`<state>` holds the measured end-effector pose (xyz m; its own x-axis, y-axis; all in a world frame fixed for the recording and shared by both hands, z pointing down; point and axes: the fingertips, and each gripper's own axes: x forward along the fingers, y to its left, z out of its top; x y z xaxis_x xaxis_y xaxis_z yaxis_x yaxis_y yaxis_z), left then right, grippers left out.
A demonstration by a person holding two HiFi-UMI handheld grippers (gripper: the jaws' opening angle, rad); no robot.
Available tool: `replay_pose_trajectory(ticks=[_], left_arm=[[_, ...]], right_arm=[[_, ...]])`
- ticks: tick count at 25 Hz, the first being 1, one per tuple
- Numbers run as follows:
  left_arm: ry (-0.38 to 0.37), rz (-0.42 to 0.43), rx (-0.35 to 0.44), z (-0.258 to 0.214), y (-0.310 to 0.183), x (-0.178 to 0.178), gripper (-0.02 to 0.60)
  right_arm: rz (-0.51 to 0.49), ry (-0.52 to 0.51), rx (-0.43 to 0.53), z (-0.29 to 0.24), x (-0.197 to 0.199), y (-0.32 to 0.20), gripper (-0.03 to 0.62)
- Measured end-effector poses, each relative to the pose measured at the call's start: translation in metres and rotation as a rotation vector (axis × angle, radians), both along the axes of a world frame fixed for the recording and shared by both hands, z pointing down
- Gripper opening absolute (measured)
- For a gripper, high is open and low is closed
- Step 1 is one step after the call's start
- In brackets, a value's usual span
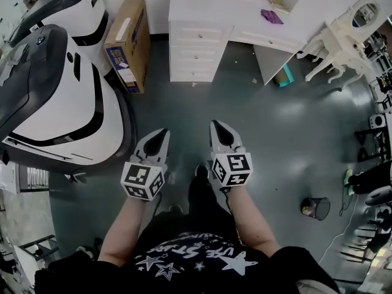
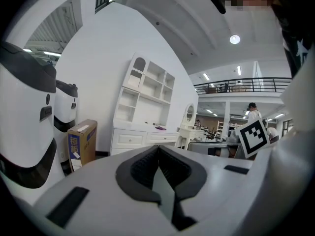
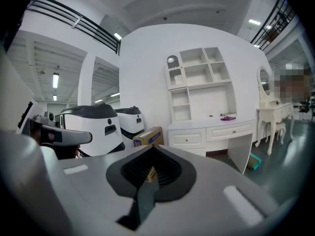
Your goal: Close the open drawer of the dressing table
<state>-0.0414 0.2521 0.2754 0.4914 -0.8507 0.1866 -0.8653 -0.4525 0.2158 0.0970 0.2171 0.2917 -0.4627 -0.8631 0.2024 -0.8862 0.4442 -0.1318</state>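
Note:
The white dressing table (image 1: 202,35) stands against the far wall, well ahead of me, with a drawer stack on its left and a wide drawer (image 1: 264,40) over the knee gap. From this distance I cannot tell which drawer is open. It also shows in the left gripper view as the dressing table (image 2: 142,137), and in the right gripper view as the dressing table (image 3: 206,132). My left gripper (image 1: 160,133) and right gripper (image 1: 217,126) are held side by side at waist height, both pointing at the table. Both are shut and hold nothing.
Two large white-and-black machines (image 1: 55,90) fill the left side, with a cardboard box (image 1: 128,41) leaning between them and the table. A purple item (image 1: 271,16) lies on the tabletop. A white ornate chair (image 1: 343,45) stands at the right, a wire wastebasket (image 1: 315,208) nearer me.

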Motion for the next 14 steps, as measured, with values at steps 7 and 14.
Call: replay_pose_trajectory(ticks=[7,14], left_arm=[[0.019,0.017,0.035,-0.016,0.052,-0.021,0.009],[0.031,0.021,0.066,-0.026,0.080,-0.028,0.009]], right_arm=[[0.004,0.014,0.048,-0.023,-0.019,0.060,0.003],[-0.047,0.045,0.088,-0.036,-0.037,0.095,0.003]])
